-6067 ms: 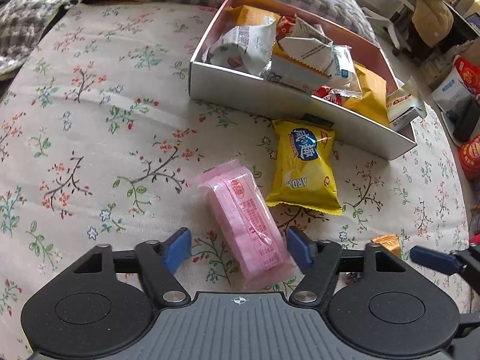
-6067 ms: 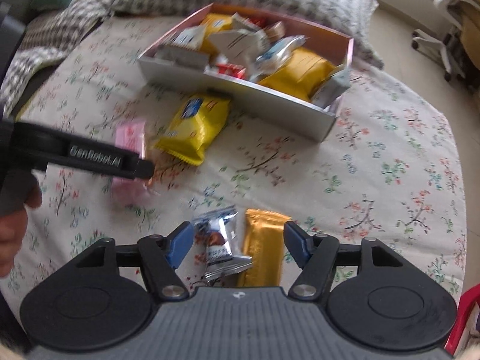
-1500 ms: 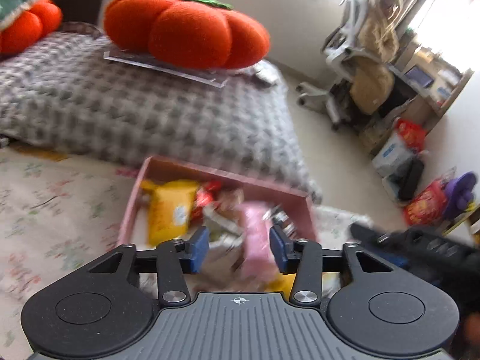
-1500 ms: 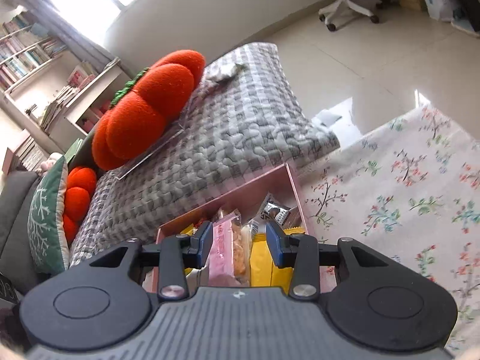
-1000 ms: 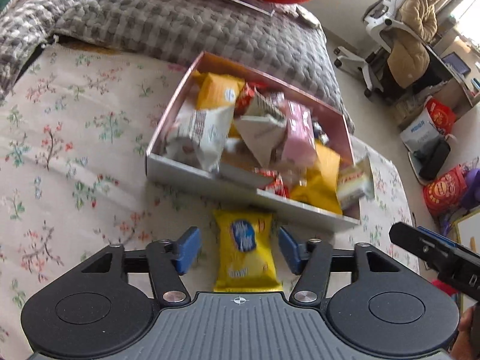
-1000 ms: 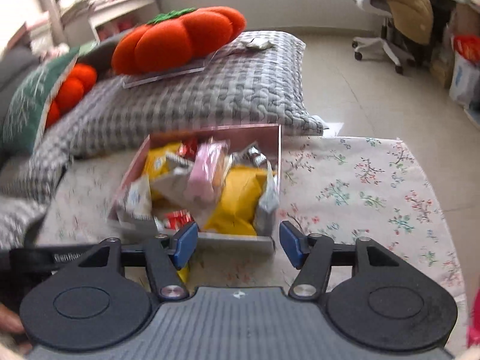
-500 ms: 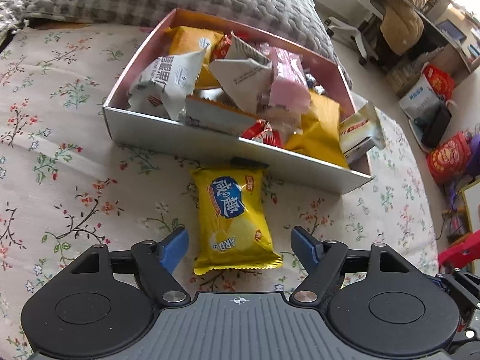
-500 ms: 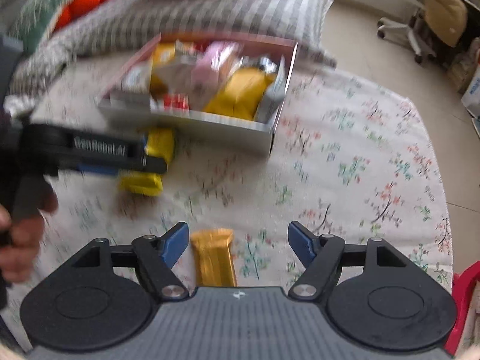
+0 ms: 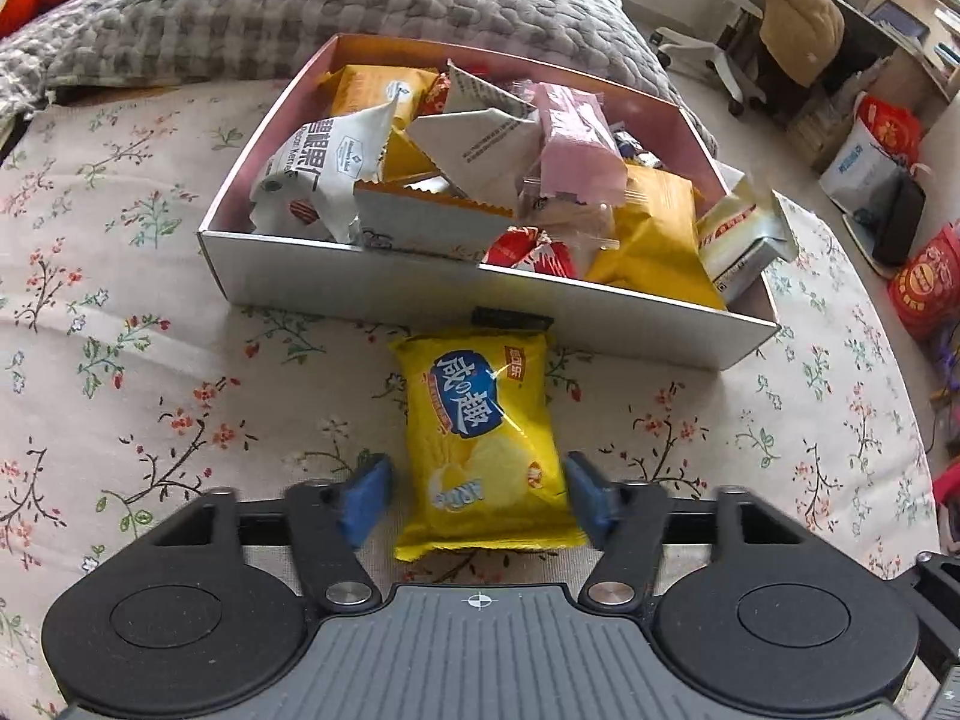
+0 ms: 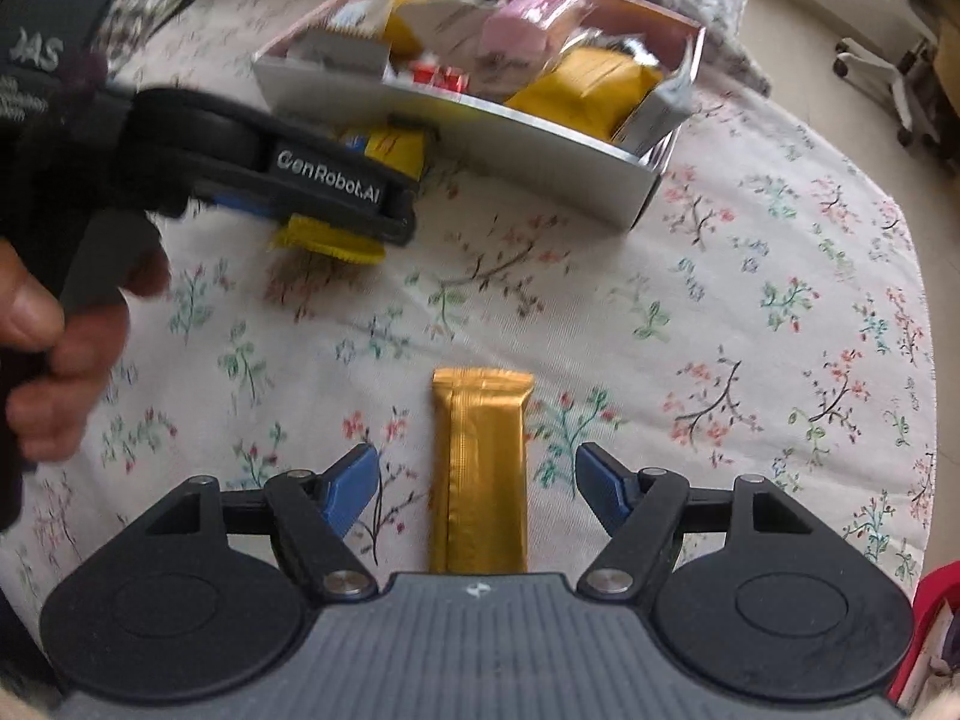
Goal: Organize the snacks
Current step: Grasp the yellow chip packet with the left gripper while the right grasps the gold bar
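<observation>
Floral cloth covers the surface, and everything is placed here by the box of snacks. Nearest, on the near side of the box and well apart from it, a gold bar lies flat between the right gripper's fingers; they stand fairly wide and are easing closed, with clear gaps to the bar on both sides, so nothing is gripped yet. Closer to the box, its top edge just short of the front wall, lies a yellow packet. The left gripper straddles its lower half, fingers closing in — the right pad looks to be at the packet's edge, the left one just off it, so I judge no firm hold yet.

Inside the box sits a heap of wrappers: a pink packet on top, white and orange ones around it. Beyond the box is a grey quilt.

Most snacks seem to be stowed already — by these views two remain out, each about to be picked up and carried to the box.
</observation>
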Demonstrator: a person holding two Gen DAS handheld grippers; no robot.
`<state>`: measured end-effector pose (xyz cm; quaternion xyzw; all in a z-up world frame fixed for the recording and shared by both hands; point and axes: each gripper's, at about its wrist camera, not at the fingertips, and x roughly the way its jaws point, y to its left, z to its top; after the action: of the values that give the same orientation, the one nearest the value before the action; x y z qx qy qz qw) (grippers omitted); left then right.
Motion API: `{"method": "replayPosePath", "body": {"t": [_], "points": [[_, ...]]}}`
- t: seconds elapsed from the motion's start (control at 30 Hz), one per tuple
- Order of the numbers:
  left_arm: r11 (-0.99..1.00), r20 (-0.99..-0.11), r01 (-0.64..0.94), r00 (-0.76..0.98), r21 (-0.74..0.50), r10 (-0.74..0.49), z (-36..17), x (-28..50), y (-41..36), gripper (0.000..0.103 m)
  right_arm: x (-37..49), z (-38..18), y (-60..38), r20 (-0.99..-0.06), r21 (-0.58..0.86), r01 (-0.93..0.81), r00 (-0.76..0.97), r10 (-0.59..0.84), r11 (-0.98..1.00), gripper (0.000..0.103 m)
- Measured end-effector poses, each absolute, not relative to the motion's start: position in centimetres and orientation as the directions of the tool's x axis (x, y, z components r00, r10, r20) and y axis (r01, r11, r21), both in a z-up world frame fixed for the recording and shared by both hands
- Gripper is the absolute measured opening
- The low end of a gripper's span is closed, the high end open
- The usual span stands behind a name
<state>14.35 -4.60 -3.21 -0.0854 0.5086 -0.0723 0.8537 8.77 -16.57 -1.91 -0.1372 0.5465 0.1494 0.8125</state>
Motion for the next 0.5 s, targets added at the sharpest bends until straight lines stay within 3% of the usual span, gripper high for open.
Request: {"method": "replayPosePath", "body": {"t": [0.27,0.33,0.5], "points": [[0.97,-0.856,0.021,0.467,-0.24,-0.222,-2.92,14.23,-4.2,0.046,8.64,-2.57,-16.79,-0.94,-0.033,-0.383,0.325,0.101,0.923,0.057],[0.969,-0.854,0.026,0.467,-0.244,-0.228,-2.77,14.17,-4.34,0.046,8.73,-2.49,-16.81,-0.938,-0.006,-0.391,0.321,0.13,0.921,0.044],[0.969,-0.849,0.042,0.473,-0.245,-0.235,-2.3,14.0,-4.61,0.046,8.95,-2.21,-16.55,-0.933,0.006,-0.396,0.329,0.148,0.918,0.027]]}}
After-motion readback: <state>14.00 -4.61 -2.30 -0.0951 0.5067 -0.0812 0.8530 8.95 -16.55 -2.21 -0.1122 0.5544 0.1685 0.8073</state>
